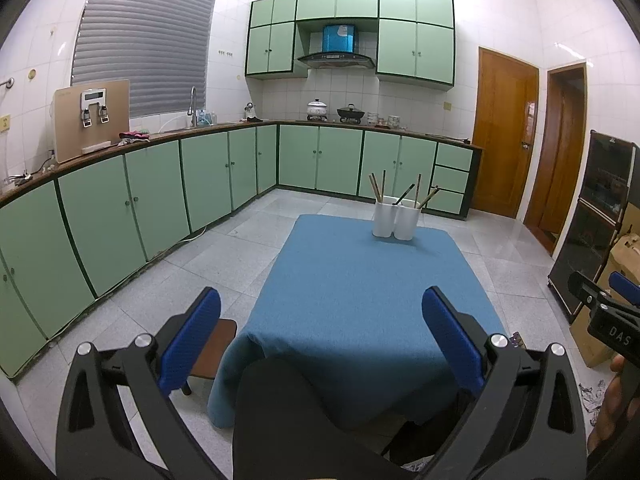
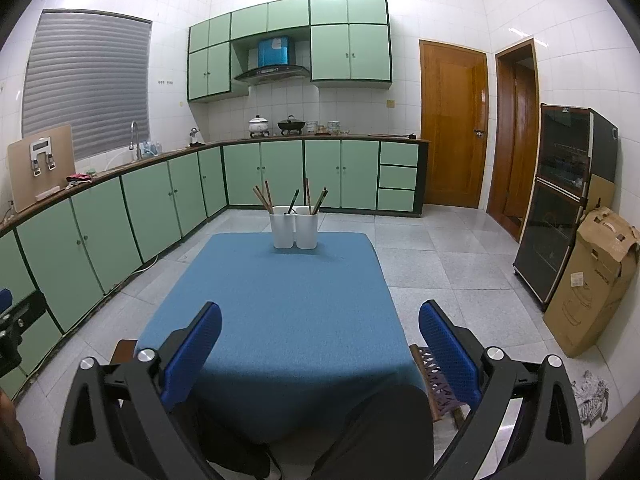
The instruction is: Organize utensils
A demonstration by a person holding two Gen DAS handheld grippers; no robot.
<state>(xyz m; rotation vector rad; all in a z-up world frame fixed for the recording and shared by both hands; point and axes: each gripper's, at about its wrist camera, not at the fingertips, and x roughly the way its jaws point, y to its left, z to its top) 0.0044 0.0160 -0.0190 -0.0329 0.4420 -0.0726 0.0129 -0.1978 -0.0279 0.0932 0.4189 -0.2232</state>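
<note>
Right wrist: blue-cloth table (image 2: 280, 300), green kitchen cabinets (image 2: 160, 200) behind; both grippers' jaws wide, empty.

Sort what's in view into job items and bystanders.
Job: two white holders, chopsticks standing in them, left hand-held gripper and right hand-held gripper, both open.

Bystanders: cardboard box, pots on stove, blue tablecloth.
</note>
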